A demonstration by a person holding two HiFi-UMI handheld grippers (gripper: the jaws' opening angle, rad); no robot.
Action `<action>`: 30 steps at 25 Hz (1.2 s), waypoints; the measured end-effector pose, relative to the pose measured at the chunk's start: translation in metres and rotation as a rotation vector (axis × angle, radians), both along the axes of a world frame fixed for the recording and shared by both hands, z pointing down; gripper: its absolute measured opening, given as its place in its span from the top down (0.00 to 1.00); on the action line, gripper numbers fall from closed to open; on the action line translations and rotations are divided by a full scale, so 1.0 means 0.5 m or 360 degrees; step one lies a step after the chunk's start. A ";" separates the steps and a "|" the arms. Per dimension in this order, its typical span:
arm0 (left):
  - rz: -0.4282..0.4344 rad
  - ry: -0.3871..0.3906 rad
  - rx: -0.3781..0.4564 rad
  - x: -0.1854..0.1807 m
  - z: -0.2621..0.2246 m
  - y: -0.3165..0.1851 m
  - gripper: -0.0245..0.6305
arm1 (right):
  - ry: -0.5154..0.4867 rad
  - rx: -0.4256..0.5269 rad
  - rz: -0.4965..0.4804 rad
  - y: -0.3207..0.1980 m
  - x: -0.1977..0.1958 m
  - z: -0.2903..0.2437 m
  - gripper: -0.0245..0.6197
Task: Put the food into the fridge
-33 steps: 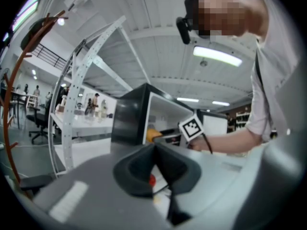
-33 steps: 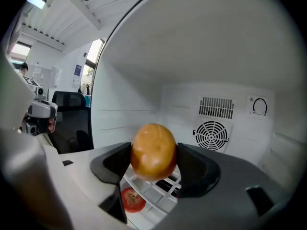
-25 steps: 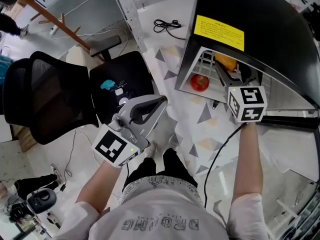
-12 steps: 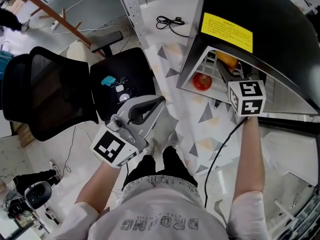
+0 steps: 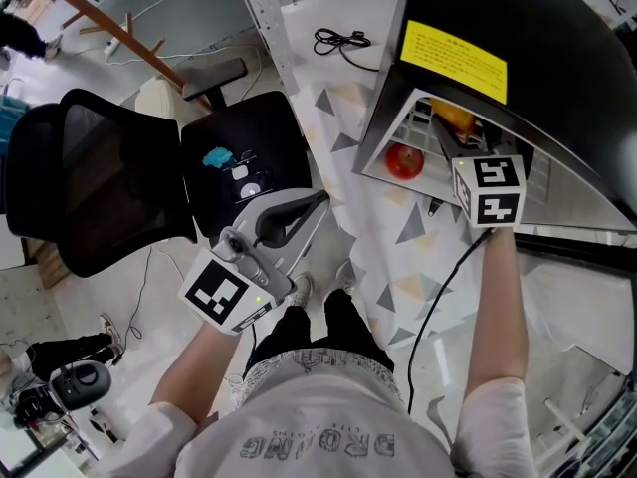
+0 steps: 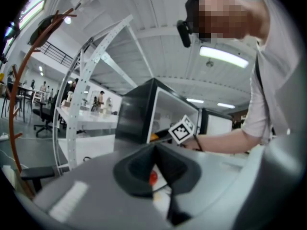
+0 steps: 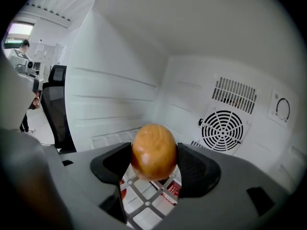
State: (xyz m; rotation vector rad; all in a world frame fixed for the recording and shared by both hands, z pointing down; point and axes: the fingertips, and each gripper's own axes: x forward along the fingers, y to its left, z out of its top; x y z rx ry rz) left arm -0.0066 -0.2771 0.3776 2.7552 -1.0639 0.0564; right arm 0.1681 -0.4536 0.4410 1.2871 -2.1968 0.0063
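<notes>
The black fridge (image 5: 518,28) stands open at the upper right of the head view. My right gripper (image 5: 445,130) reaches inside it, shut on an orange-brown round fruit (image 7: 153,151) that hangs above the wire shelf (image 7: 144,195). In the head view the fruit (image 5: 453,118) shows just past the jaws. A red apple (image 5: 404,160) lies on the shelf to its left. My left gripper (image 5: 320,202) is held low by the person's body, shut with nothing in it. In the left gripper view its jaws meet, and the left gripper (image 6: 156,150) points toward the fridge (image 6: 136,116).
A black office chair (image 5: 90,187) stands at the left, its seat holding small items. A black cable (image 5: 343,40) lies on the floor behind the fridge's corner. A metal shelf post (image 5: 261,18) rises beside it. A round fan grille (image 7: 222,130) sits on the fridge's back wall.
My right gripper has moved a little deeper into the fridge with the fruit. The left gripper has stayed about where it was.
</notes>
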 end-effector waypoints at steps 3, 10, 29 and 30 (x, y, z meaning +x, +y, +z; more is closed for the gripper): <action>0.0000 -0.0001 0.0002 0.004 0.000 0.001 0.95 | 0.0031 0.0009 -0.0013 -0.001 -0.002 0.000 0.52; -0.0005 0.0005 -0.0007 0.000 0.000 0.005 0.95 | 0.0091 0.0025 -0.0042 0.001 -0.008 0.005 0.52; 0.0021 -0.0004 0.0029 -0.007 -0.026 0.017 0.95 | 0.0052 0.0078 -0.0036 0.033 -0.014 -0.026 0.52; 0.0028 -0.0004 0.0034 -0.006 -0.029 0.018 0.95 | 0.0044 0.0089 -0.0028 0.039 -0.013 -0.032 0.52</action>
